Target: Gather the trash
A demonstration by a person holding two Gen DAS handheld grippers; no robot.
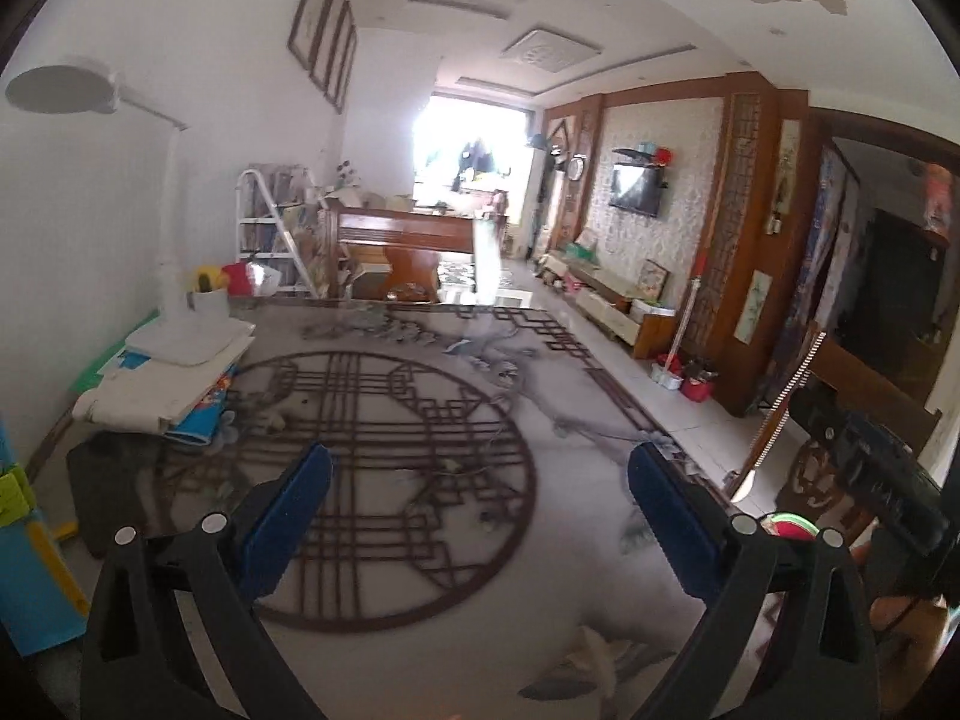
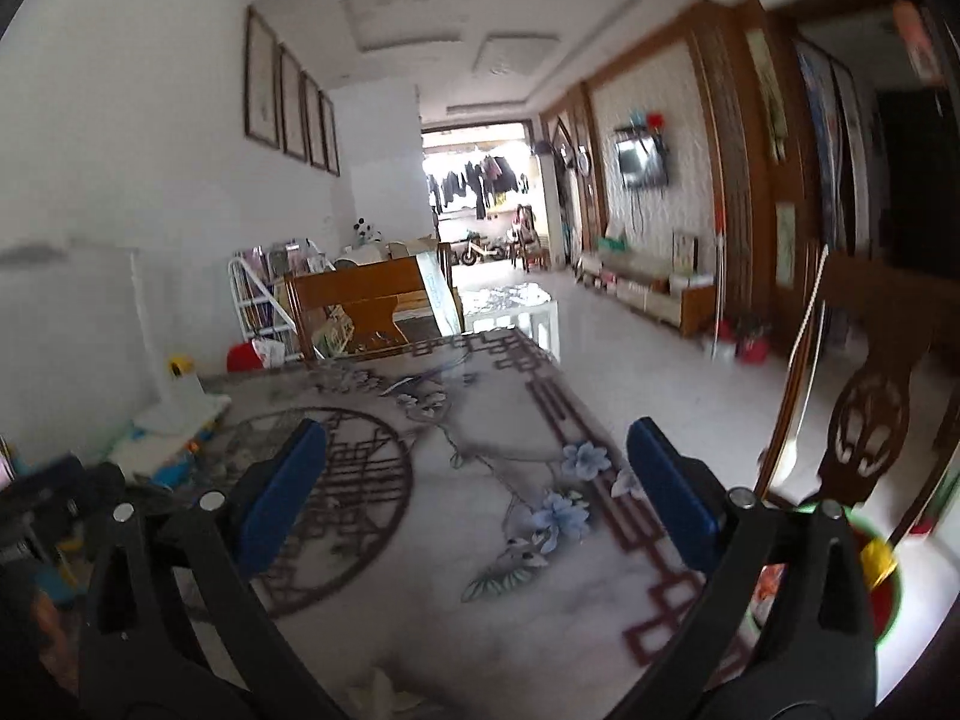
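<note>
Both grippers, left gripper (image 1: 480, 495) and right gripper (image 2: 477, 468), tilt slightly downward over the patterned table (image 1: 420, 420), fingers spread wide and empty. Crumpled white tissue (image 1: 591, 654) lies below the left fingers, partly blurred. A green-rimmed bin (image 2: 879, 576) sits cut off beyond the right finger.

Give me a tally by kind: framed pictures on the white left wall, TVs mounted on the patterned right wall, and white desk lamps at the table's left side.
Framed pictures: 4
Wall-mounted TV: 1
White desk lamp: 1
Total: 6
</note>
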